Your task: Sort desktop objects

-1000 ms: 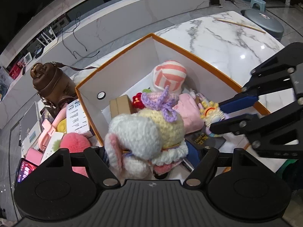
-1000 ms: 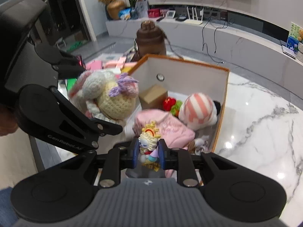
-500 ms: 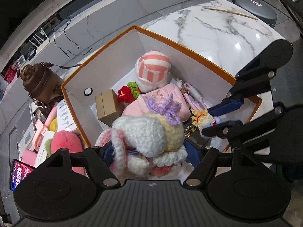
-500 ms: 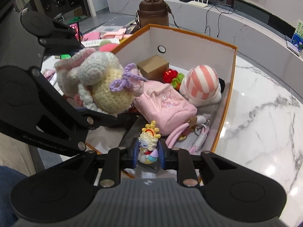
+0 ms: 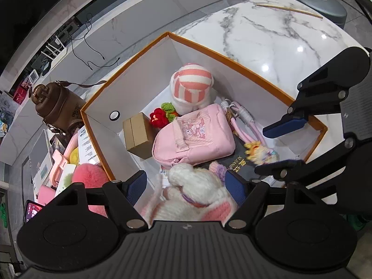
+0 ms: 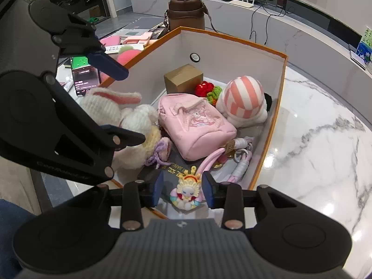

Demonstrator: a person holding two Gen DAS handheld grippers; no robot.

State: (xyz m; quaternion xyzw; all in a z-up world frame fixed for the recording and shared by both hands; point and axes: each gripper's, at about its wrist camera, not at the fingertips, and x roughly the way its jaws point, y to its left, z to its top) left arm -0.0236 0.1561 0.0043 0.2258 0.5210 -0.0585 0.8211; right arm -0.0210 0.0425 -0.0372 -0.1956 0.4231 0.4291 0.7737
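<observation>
**Two toys let go over a crowded box**

The right gripper (image 6: 183, 191) has just been opening; its pads stand clear of the small crowned figurine (image 6: 186, 194) between them, which sits at the orange-rimmed box's (image 6: 282, 74) 6 o'clock edge on a dark book (image 6: 172, 171). The left gripper (image 5: 186, 187) is wide, its fingers apart from the crocheted bunny (image 5: 193, 195) slumped between them at 8 o'clock. The pink pouch (image 6: 197, 125) fills the centre, the striped plush (image 6: 243, 101) lies at 2 o'clock.

Risks, as I judge them: the figurine could slide off the slick book or topple; withdrawing fingers may snag the bunny's yarn and drag it out.
</observation>
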